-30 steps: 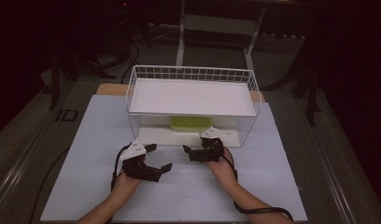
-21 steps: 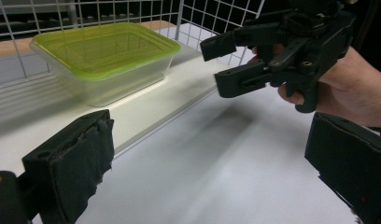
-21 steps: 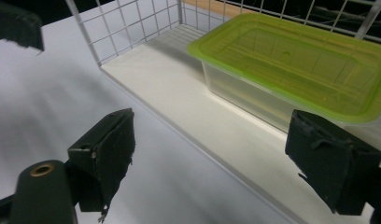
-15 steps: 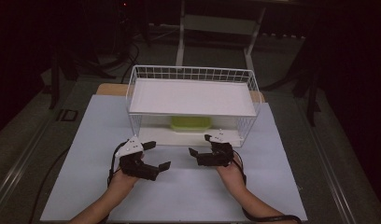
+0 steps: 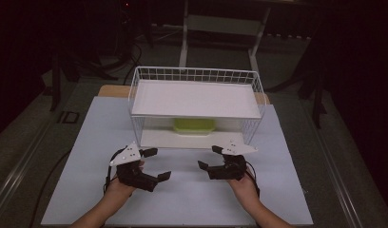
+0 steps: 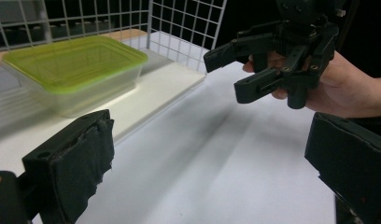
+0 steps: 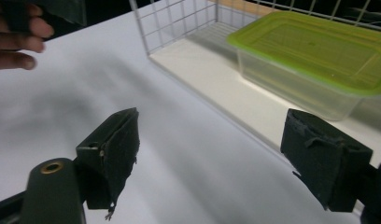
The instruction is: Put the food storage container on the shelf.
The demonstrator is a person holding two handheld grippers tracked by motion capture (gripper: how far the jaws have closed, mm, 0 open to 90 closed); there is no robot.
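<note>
Both grippers, left gripper (image 5: 154, 164) and right gripper (image 5: 209, 157), hover with jaws apart over the white table (image 5: 87, 137). Neither touches the green-lidded container (image 5: 194, 126), which seems to sit on the wire rack (image 5: 194, 75)'s lower shelf.

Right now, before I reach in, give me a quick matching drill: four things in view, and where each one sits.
Things:
1. container
2. left gripper
3. right gripper
4. rack

Places:
A. open, before the rack's right half
B. at the table's far middle
C. on the rack's lower shelf
D. open, before the rack's left half

Pairs: 1-C, 2-D, 3-A, 4-B
</note>
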